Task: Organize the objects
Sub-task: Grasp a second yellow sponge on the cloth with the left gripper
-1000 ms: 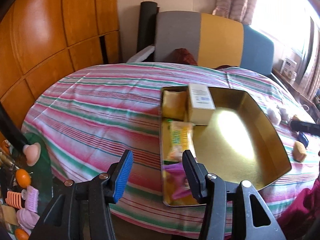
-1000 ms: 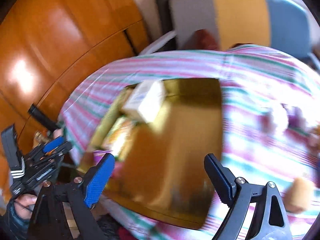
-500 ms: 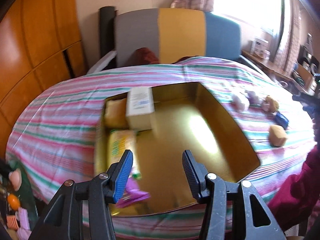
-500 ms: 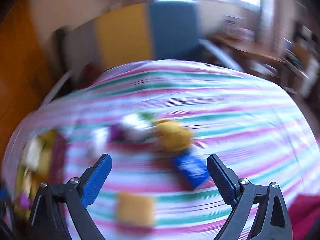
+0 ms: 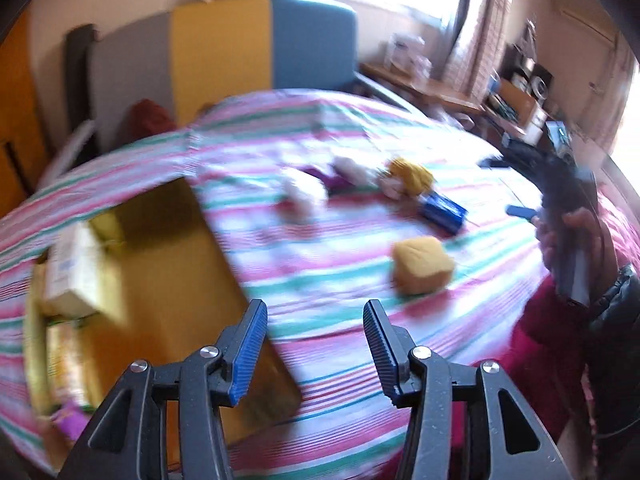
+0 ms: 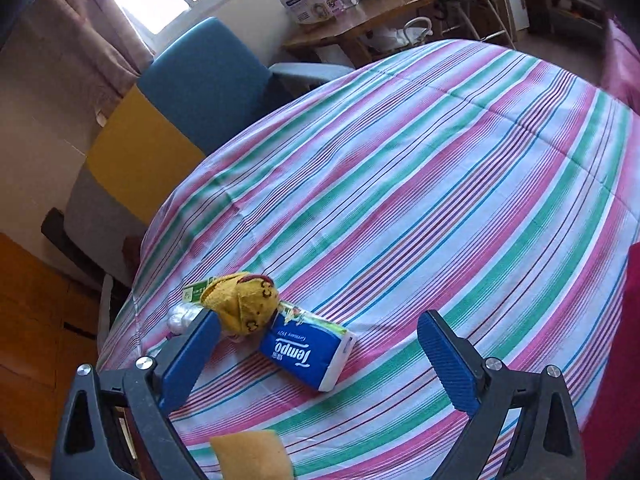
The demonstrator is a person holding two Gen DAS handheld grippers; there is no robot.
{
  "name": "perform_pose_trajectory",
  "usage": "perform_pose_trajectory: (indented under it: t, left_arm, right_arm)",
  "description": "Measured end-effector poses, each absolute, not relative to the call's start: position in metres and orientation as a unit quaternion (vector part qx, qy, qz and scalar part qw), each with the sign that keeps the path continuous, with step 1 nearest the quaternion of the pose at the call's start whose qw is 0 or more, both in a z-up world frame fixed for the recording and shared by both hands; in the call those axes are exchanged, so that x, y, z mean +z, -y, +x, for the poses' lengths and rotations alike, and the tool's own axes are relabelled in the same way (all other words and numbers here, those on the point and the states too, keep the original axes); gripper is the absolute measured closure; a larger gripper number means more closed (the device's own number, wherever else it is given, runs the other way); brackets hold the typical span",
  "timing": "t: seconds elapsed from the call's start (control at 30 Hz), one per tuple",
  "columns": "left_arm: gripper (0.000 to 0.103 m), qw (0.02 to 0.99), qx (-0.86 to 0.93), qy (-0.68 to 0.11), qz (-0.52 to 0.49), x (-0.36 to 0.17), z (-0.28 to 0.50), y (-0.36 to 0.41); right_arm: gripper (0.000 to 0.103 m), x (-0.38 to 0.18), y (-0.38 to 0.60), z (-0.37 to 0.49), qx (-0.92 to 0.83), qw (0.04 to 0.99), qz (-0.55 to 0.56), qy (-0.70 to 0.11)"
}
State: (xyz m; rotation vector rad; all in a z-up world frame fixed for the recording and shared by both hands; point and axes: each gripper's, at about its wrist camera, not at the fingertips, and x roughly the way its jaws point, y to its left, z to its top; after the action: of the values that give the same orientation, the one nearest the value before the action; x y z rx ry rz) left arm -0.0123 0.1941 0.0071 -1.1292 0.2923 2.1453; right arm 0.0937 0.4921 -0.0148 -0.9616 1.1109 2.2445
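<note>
Seen from the left wrist, the left gripper has swung off the gold tray toward the loose items on the striped tabletop, its fingers part-open and empty; the tray, now at left, holds a pale carton, yellow packets along its left wall and something purple at its near corner, all blurred. A yellow sponge lies just ahead. Seen from the right wrist, the right gripper has likewise turned away from the tray, its jaws just widened to full spread and gripping nothing, framing a blue tissue pack touching a yellow cloth toy: probably the next pickup for the tray.
</note>
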Motion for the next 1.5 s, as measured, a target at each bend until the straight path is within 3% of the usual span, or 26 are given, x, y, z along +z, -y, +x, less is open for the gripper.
perform_pose_trajectory:
  t: [0.13,0.23,0.37,0.63,0.83,0.93,0.97,1.23,1.5]
  left_arm:
    - [0.048,0.364,0.803,-0.134,-0.452,-0.009,-0.005,-0.232]
    - [0.033,0.375,0.783,-0.129,-0.479,-0.023,-0.006,-0.255]
    - [0.022,0.373,0.771,-0.115,-0.503,-0.037,-0.011,-0.277]
    - [0.015,0.361,0.764,-0.091,-0.527,-0.051,-0.028,-0.323]
    - [0.016,0.348,0.758,-0.107,-0.542,-0.075,-0.043,-0.358]
    - [0.039,0.355,0.766,-0.116,-0.523,-0.076,-0.038,-0.348]
    - [0.04,0.363,0.763,-0.119,-0.522,-0.076,-0.034,-0.342]
    - [0.042,0.395,0.766,-0.143,-0.486,-0.074,-0.003,-0.276]
    - [0.042,0.395,0.769,-0.126,-0.487,-0.077,-0.012,-0.277]
  right_arm:
    - [0.003,-0.023,-0.489,0.095,0.81,0.215,-0.356,-0.413]
    - [0.002,-0.025,-0.489,0.095,0.81,0.209,-0.357,-0.416]
    - [0.001,-0.026,-0.488,0.093,0.811,0.203,-0.357,-0.416]
    - [0.001,-0.027,-0.485,0.09,0.812,0.189,-0.358,-0.42]
    - [0.001,-0.029,-0.485,0.089,0.812,0.186,-0.36,-0.42]
    - [0.001,-0.029,-0.485,0.089,0.812,0.187,-0.359,-0.42]
    - [0.001,-0.029,-0.485,0.089,0.813,0.186,-0.36,-0.419]
    - [0.001,-0.029,-0.478,0.082,0.817,0.185,-0.379,-0.392]
    - [0.001,-0.04,-0.468,0.07,0.808,0.19,-0.424,-0.362]
